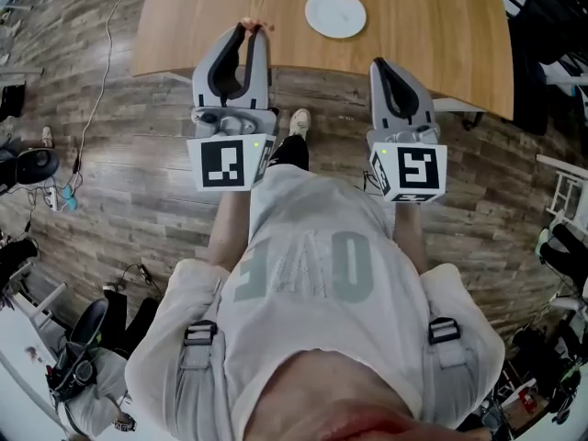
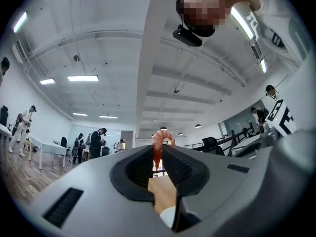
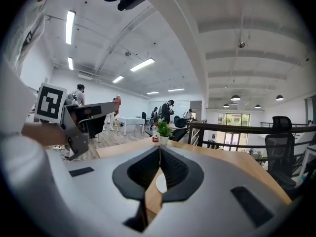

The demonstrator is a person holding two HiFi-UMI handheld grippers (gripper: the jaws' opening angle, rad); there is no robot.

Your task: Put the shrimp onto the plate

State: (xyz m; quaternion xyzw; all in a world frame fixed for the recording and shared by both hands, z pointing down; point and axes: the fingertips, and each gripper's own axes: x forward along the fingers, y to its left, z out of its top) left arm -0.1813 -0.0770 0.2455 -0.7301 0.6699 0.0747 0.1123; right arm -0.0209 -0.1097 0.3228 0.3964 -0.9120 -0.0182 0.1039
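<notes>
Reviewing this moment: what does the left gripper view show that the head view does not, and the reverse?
Only the left gripper view: the left hand-held gripper with its jaws pressed on the shrimp, which curls above them, and people standing across the room.
Only the head view: the whole white plate on the wooden table, ahead of and between the two grippers, and the person's shoe.
Both: the table, the left gripper and the right hand-held gripper. In the head view the shrimp is just an orange speck.
</notes>
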